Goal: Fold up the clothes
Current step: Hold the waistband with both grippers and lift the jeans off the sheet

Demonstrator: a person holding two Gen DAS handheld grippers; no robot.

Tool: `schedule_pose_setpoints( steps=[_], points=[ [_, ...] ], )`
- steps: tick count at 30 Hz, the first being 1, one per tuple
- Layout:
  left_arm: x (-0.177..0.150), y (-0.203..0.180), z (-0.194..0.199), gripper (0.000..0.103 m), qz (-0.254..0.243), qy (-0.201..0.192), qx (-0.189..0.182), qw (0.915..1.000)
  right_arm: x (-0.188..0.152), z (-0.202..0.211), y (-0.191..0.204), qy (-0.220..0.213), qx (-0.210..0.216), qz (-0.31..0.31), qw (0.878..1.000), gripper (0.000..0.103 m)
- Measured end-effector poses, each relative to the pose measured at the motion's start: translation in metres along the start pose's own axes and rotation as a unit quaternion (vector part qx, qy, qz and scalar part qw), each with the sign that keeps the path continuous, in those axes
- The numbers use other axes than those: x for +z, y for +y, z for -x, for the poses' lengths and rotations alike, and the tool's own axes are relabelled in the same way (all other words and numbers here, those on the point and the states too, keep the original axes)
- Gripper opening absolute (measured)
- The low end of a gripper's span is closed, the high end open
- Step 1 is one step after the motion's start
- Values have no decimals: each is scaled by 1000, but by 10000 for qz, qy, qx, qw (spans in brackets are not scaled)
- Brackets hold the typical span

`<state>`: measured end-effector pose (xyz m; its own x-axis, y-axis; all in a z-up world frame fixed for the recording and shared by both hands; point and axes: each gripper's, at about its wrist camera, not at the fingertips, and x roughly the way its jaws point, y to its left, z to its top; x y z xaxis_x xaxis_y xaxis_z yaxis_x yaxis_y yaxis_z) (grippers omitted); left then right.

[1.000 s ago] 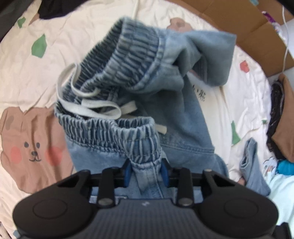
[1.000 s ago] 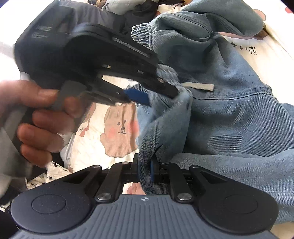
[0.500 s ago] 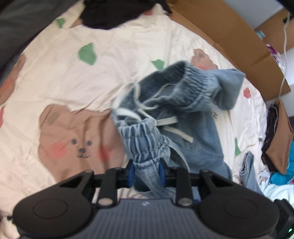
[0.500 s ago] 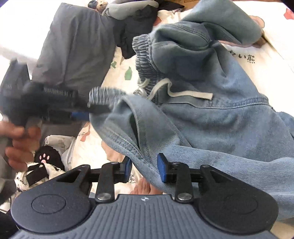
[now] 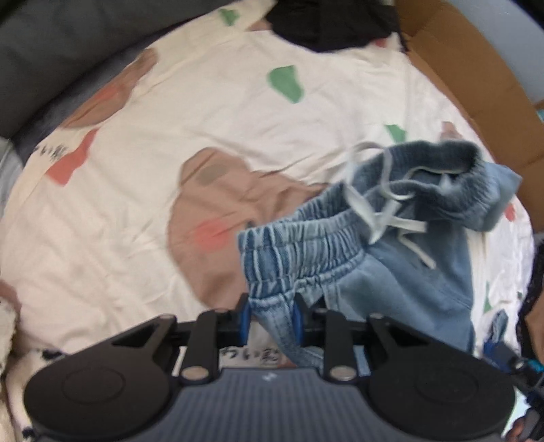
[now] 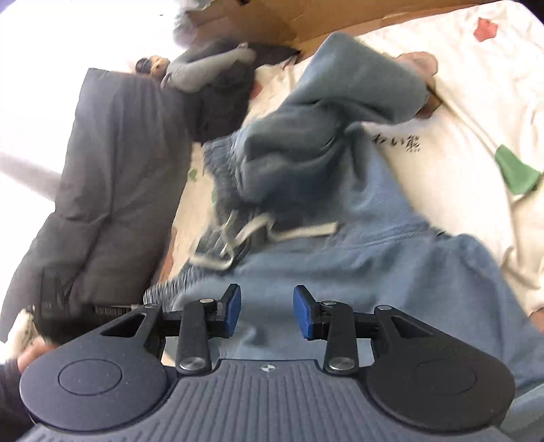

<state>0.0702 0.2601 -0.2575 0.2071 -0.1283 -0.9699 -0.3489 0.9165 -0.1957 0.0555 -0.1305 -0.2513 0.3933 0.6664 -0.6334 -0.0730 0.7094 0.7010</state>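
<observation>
Left wrist view: the left gripper (image 5: 270, 318) pinches the elastic waistband (image 5: 302, 244) of the denim trousers (image 5: 401, 272), which a second ago filled the frame and now trail off to the right over the bear-print sheet (image 5: 170, 153). Right wrist view: the right gripper (image 6: 267, 311), clamped on denim a second ago, is opening, its pads clear of the cloth below. I judge the garment is being drawn out flat. A grey cushion (image 6: 112, 176) lies left; cardboard (image 6: 272, 20) borders the top.
</observation>
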Motion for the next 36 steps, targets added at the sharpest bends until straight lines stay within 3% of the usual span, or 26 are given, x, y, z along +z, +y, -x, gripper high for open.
schedule_pose_setpoints(
  steps=[5, 20, 28, 36],
  points=[
    [0, 18, -6, 25, 96, -112, 259, 9996, 8, 2, 0, -114, -173, 77, 9998, 37],
    [-9, 31, -59, 37, 525, 21, 248, 9983, 14, 4, 3, -96, -668, 411, 9969, 37],
    [-13, 38, -76, 46, 715, 71, 26, 9974, 53, -3, 4, -158, -1026, 1031, 9892, 37],
    [-19, 50, -83, 50, 903, -7, -316, 9954, 101, -25, 21, -266, -1348, 1883, 9725, 39]
  ],
)
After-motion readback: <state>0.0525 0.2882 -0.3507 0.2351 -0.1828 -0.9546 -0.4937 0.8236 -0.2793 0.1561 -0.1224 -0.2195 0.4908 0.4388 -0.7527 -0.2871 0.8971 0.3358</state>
